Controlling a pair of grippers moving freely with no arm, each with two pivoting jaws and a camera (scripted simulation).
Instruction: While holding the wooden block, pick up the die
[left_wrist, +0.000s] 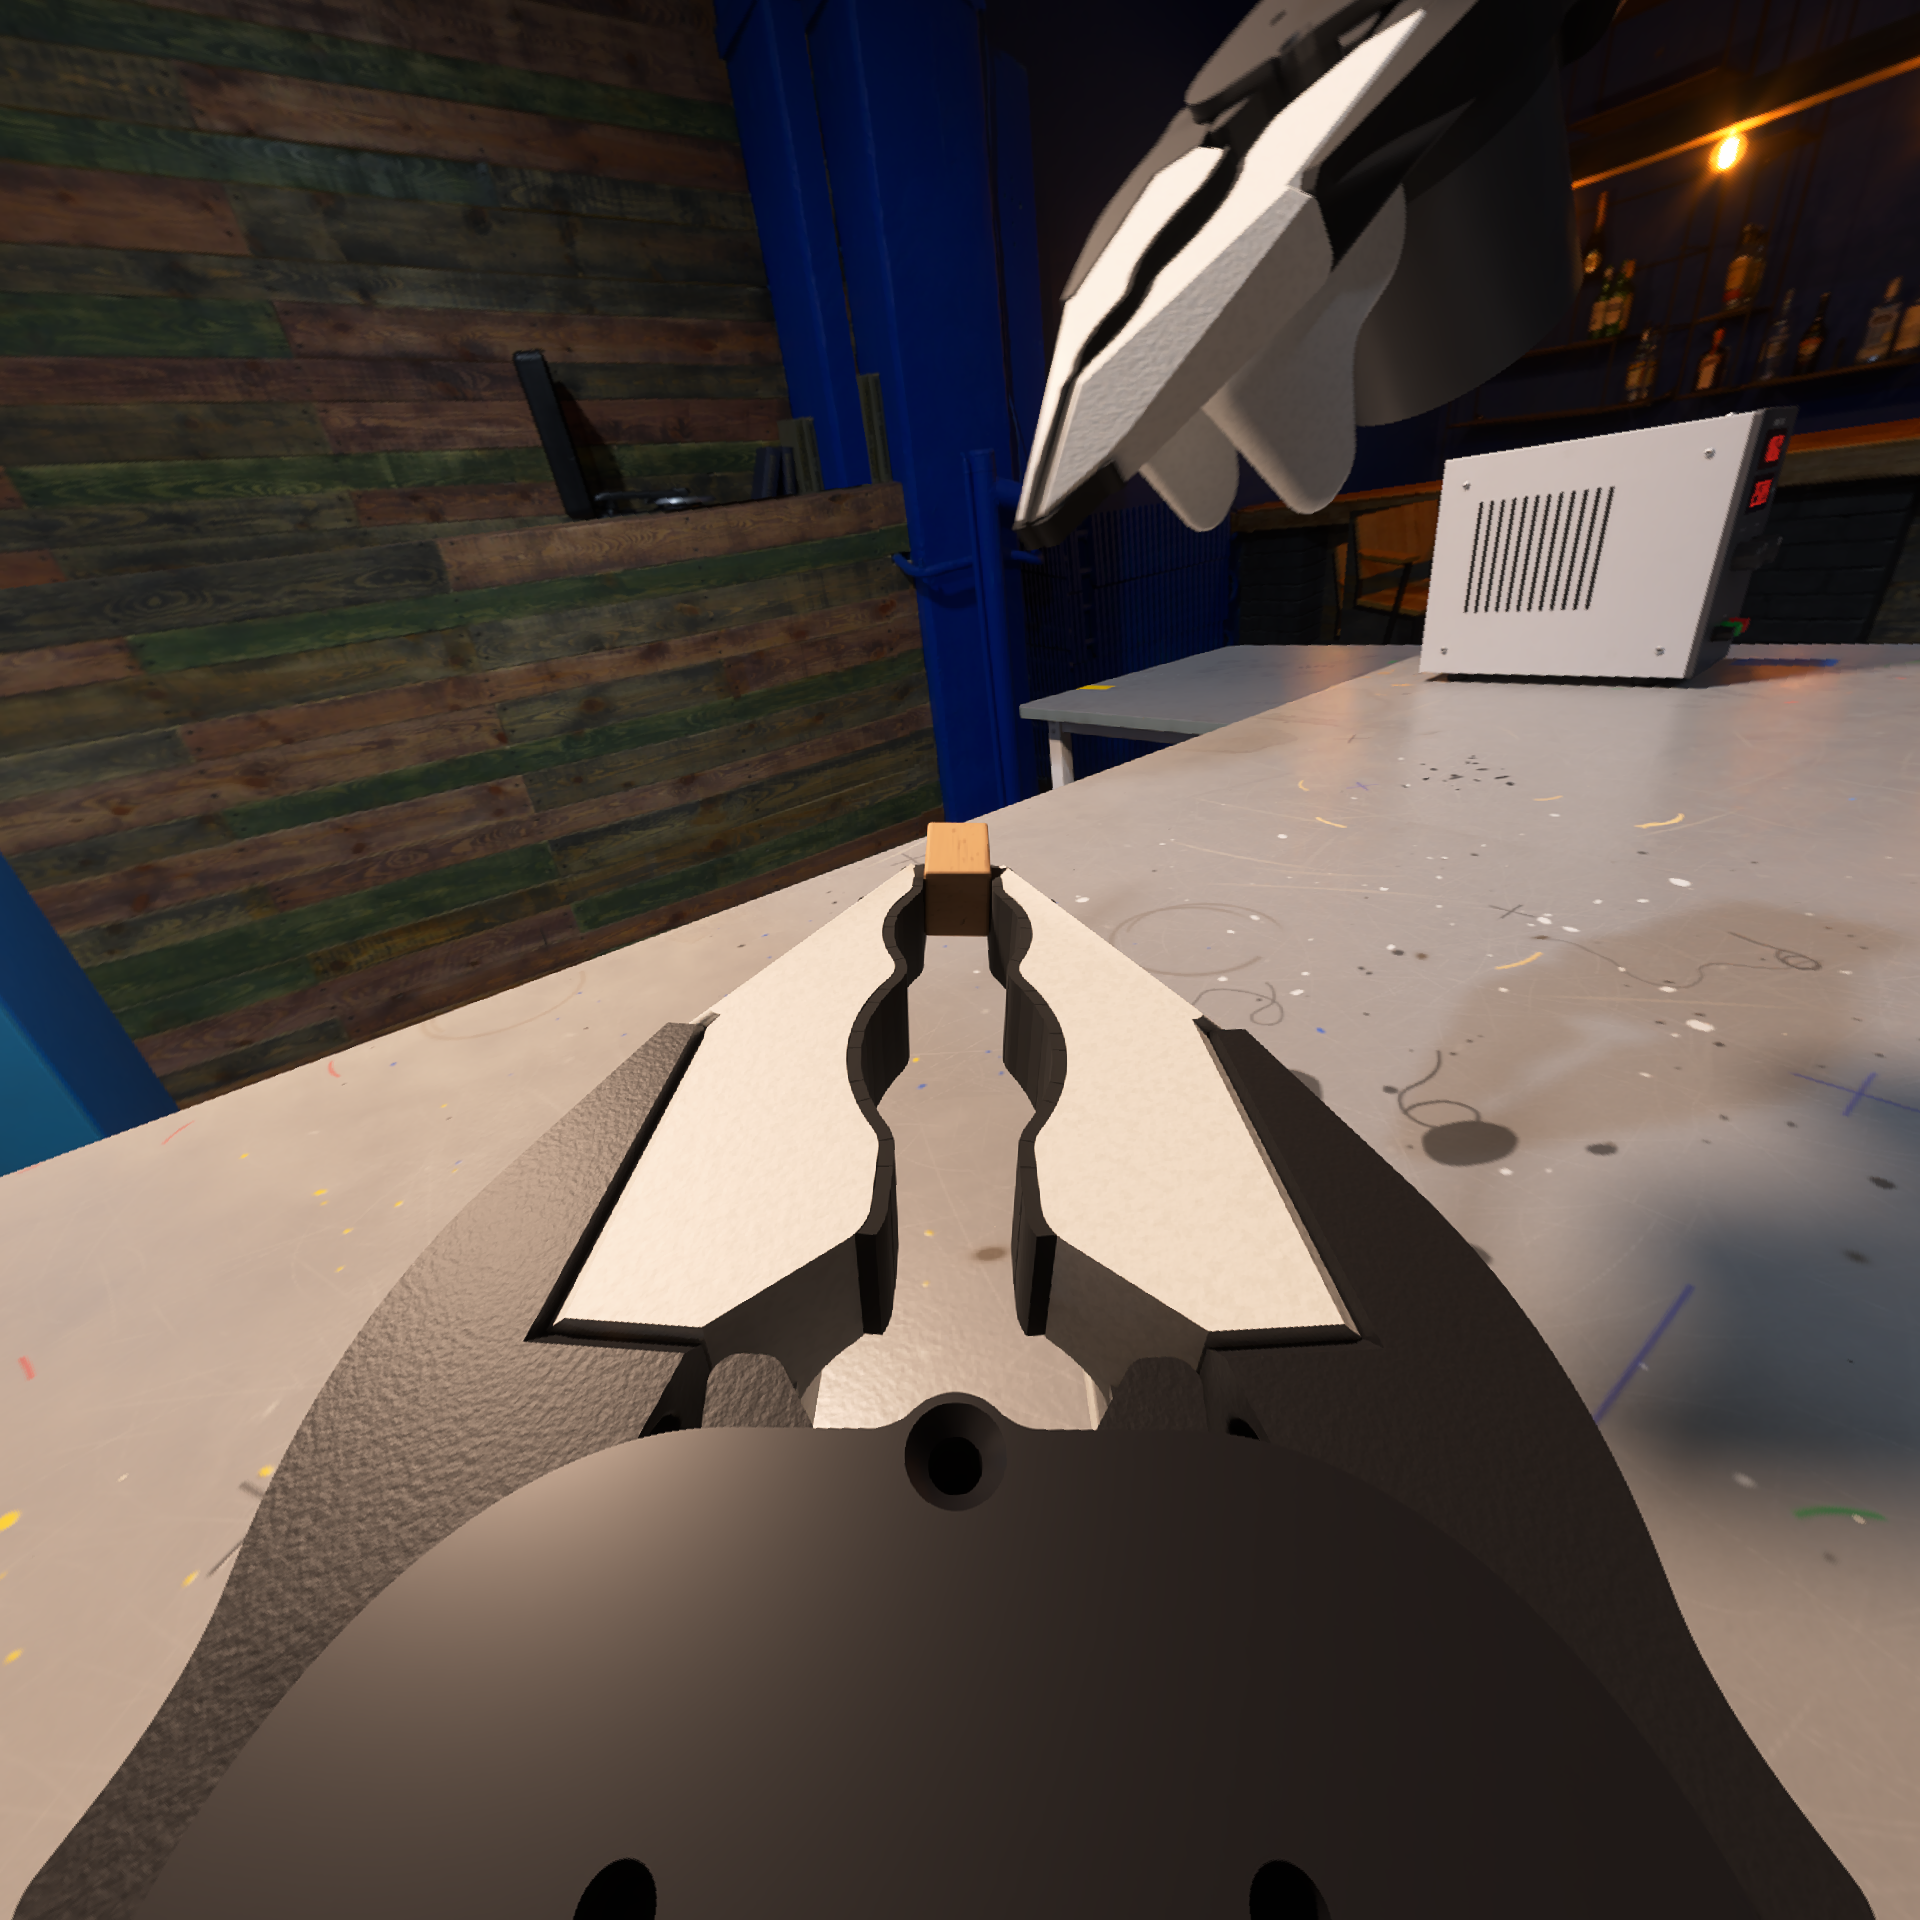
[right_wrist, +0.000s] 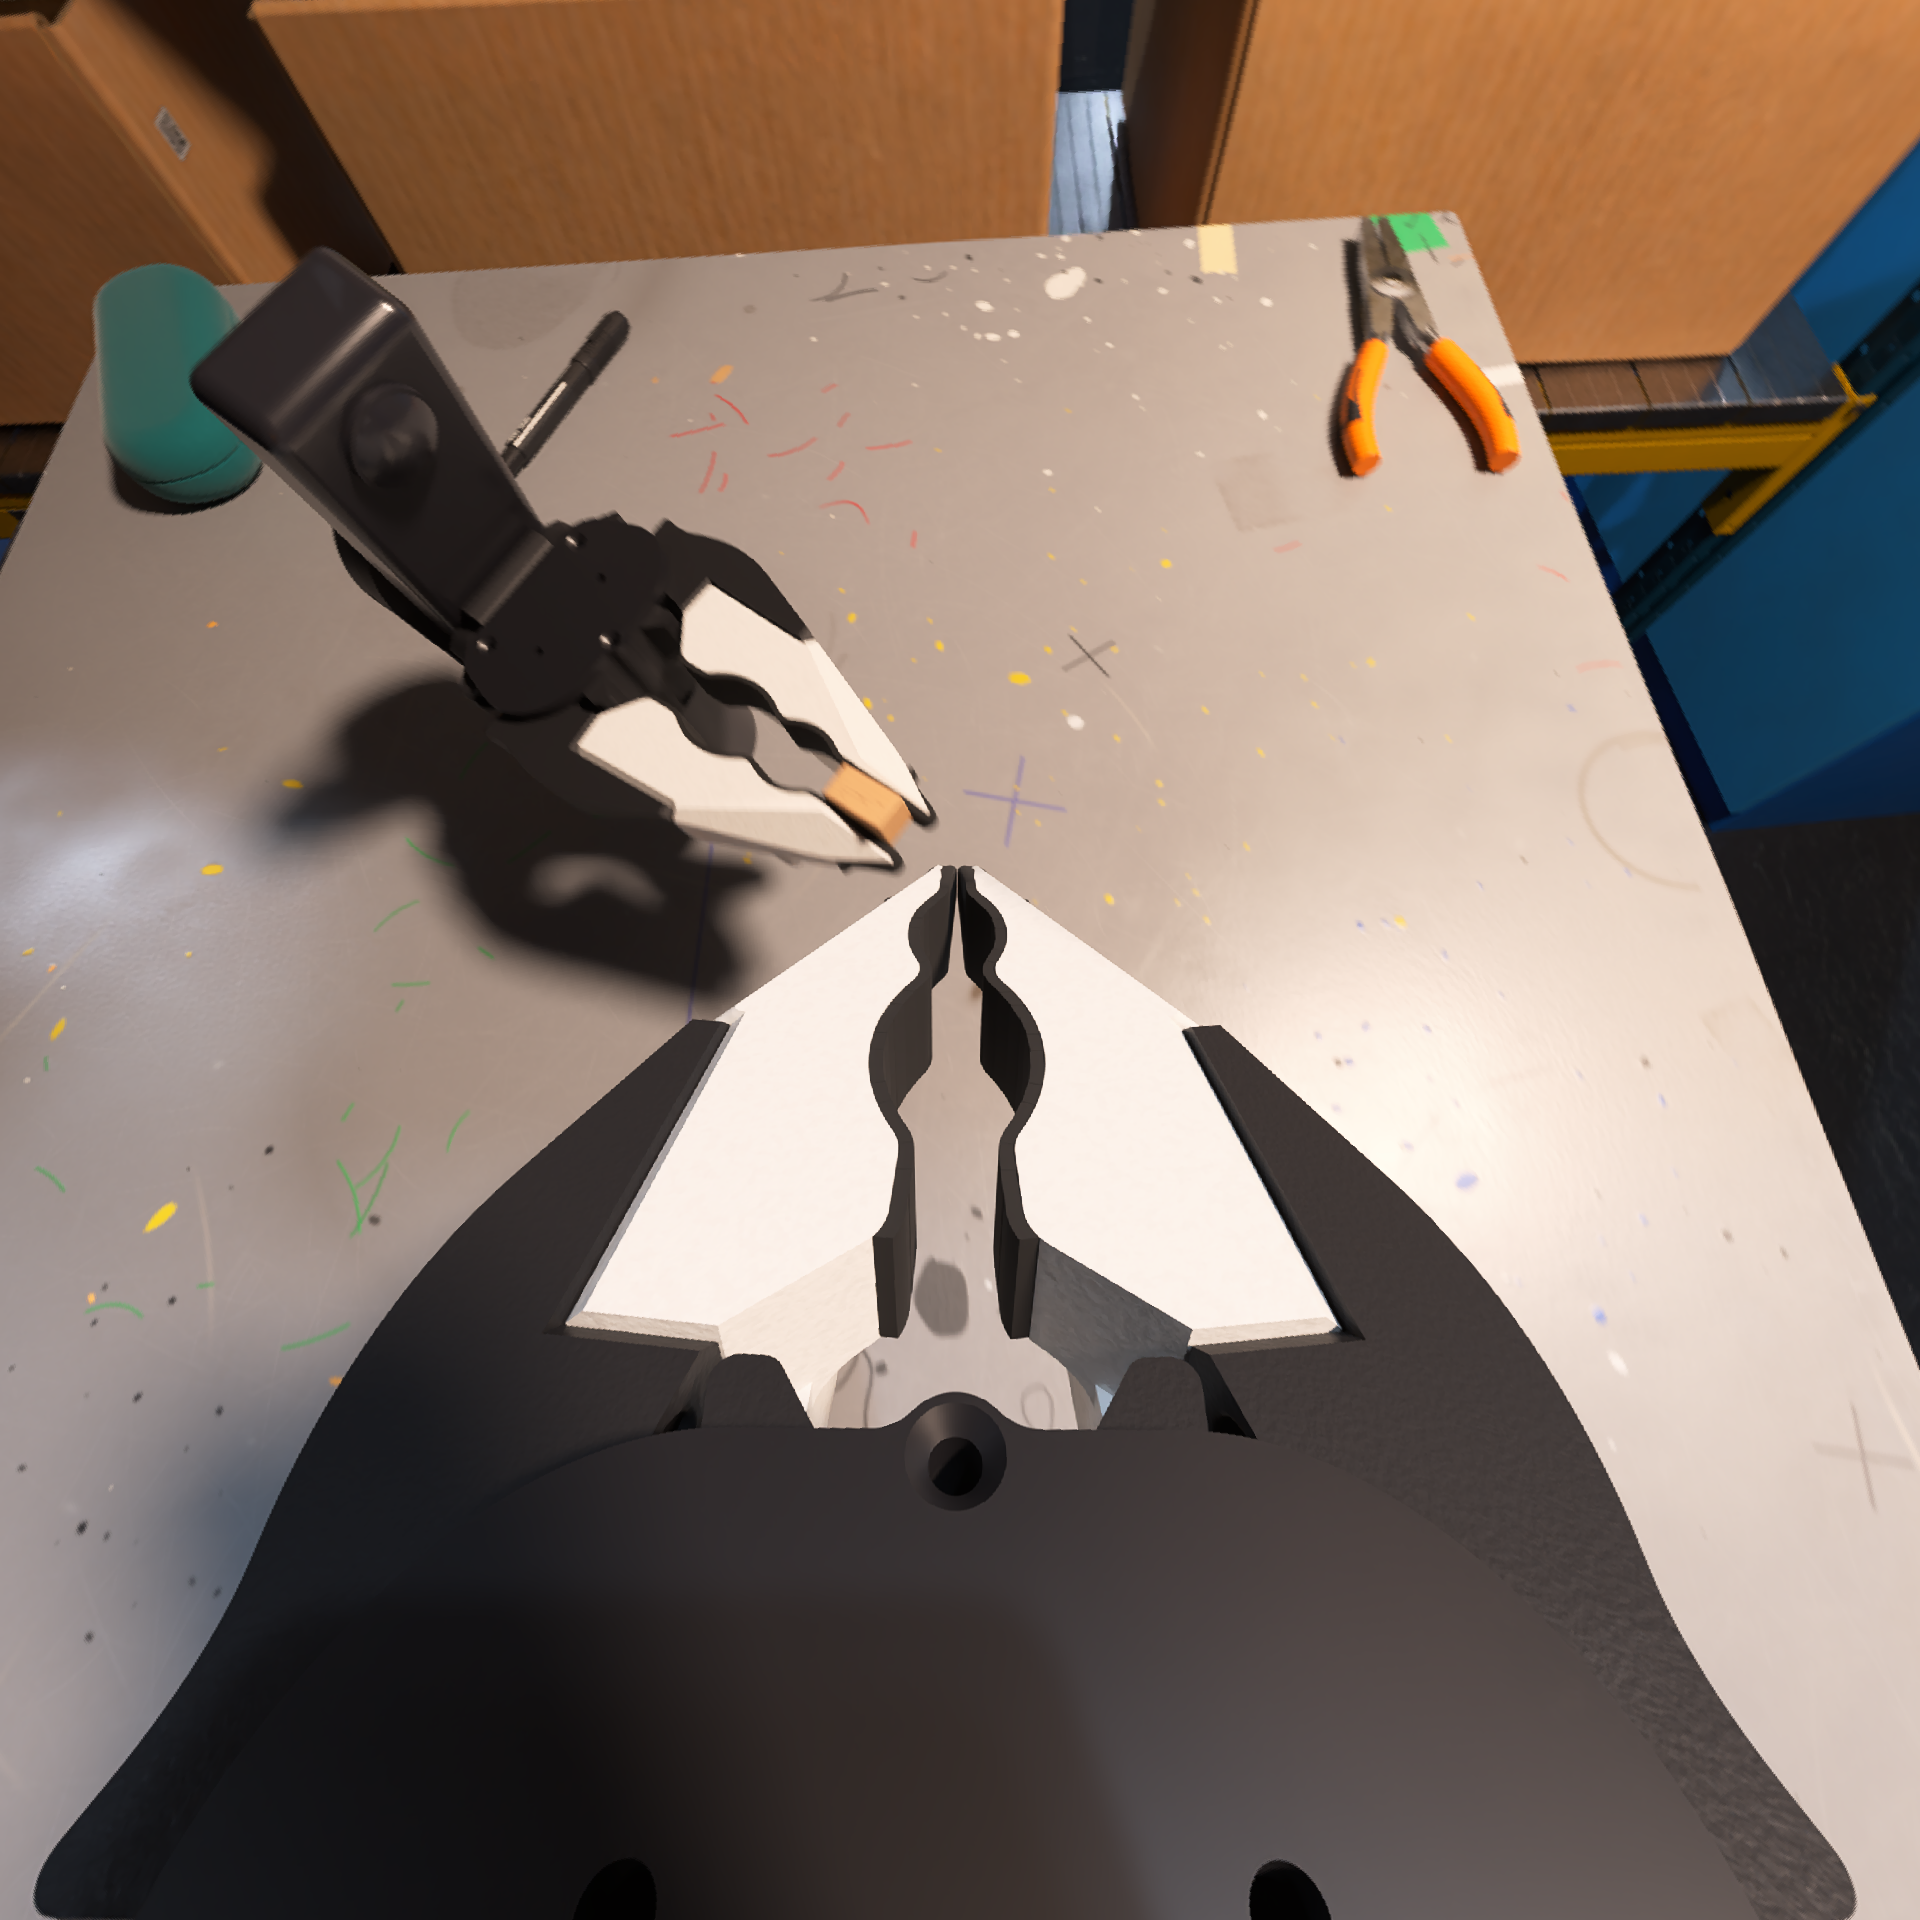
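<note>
My left gripper (left_wrist: 957, 883) is shut on a small wooden block (left_wrist: 956, 878), pinched between its fingertips and held above the grey table (left_wrist: 1455, 935). In the right wrist view the left gripper (right_wrist: 906, 826) hovers left of centre with the block (right_wrist: 871, 805) at its tips. My right gripper (right_wrist: 956, 878) is shut with nothing seen between its fingers, just right of the left gripper's tips. In the left wrist view the right gripper (left_wrist: 1029, 525) hangs high at the upper right, pointing down. No die shows in either view.
Orange-handled pliers (right_wrist: 1423, 384) lie at the table's far right. A black marker (right_wrist: 566, 384) and a teal case (right_wrist: 166, 384) lie at the far left. A white vented box (left_wrist: 1590, 561) stands on the table (right_wrist: 1247, 727). Cardboard boxes (right_wrist: 665, 125) stand beyond the far edge.
</note>
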